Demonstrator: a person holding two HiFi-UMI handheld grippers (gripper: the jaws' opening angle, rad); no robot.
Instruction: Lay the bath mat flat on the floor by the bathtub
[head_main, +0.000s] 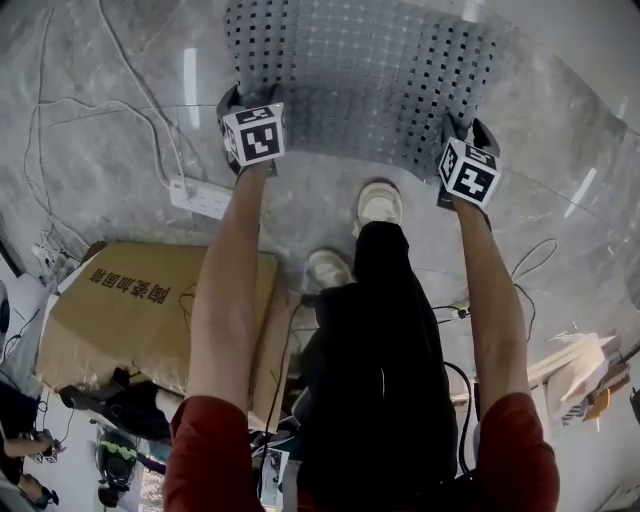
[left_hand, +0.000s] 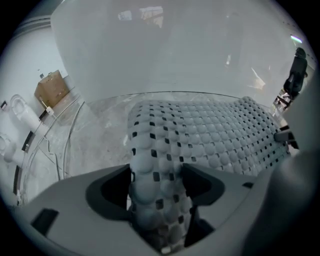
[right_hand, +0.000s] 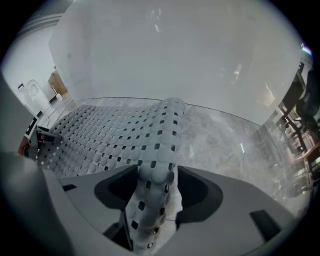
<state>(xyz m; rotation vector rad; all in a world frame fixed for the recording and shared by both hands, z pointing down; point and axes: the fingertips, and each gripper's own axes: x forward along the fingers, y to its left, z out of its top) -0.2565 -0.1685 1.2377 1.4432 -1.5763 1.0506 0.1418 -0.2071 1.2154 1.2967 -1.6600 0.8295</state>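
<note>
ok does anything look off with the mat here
The bath mat isn't flat yet: its two near corners stand up in bunched ridges, one between the jaws of the left tool, one in the right tool. The rest looks spread on the marble floor. No tear or spill shows.

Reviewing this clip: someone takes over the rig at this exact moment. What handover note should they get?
Left hand-held gripper: jaws apart, the near-left corner of the grey perforated rubber bath mat stands loosely between them.
Right hand-held gripper: jaws apart, the near-right corner is between them with gaps on both sides.
Mat: spread over the grey marble floor beside the white bathtub wall; only the two near corners hump up.
Done: mat placed and spread.
Left: draw both grippers back off the corners and check that they drop flat.
</note>
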